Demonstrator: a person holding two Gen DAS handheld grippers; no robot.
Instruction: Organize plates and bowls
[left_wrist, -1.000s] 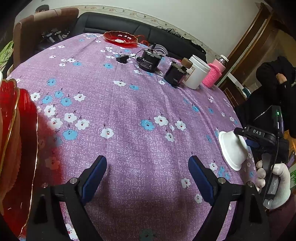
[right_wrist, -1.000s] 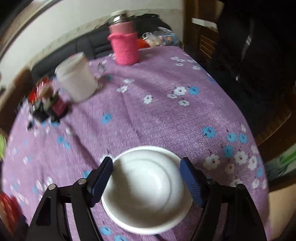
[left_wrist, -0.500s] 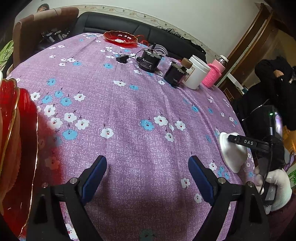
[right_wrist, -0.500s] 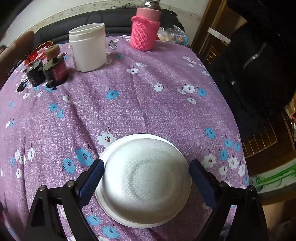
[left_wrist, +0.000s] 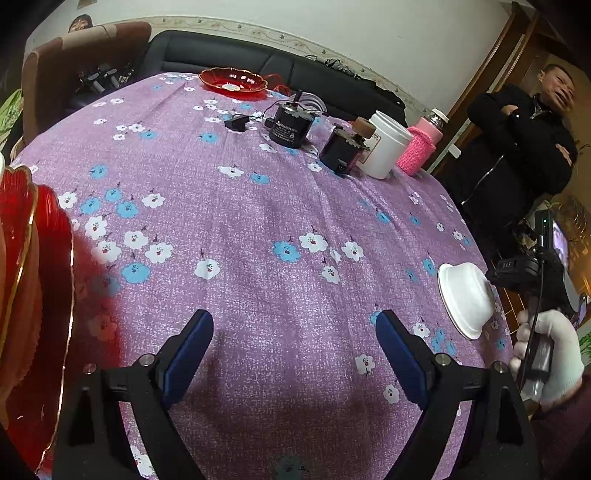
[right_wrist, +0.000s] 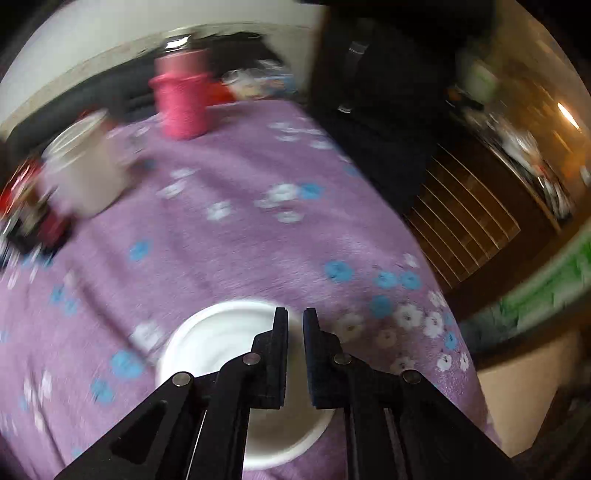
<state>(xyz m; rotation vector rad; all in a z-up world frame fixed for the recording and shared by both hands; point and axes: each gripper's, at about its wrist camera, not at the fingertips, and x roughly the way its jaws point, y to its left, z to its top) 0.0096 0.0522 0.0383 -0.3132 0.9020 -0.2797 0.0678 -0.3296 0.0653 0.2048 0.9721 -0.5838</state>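
At the right edge of the worktop (left_wrist: 258, 206), our right gripper (right_wrist: 294, 325) has its jaws nearly pressed together, apparently pinching the white bowl's (right_wrist: 221, 343) rim to lift it, while our left gripper (left_wrist: 293, 328) hovers with jaws spread, holding nothing.

Each tool is black with blue finger pads (left_wrist: 186, 350) and silver screws. The right hand (left_wrist: 550, 354) wears a white glove. A black cable runs across that glove.
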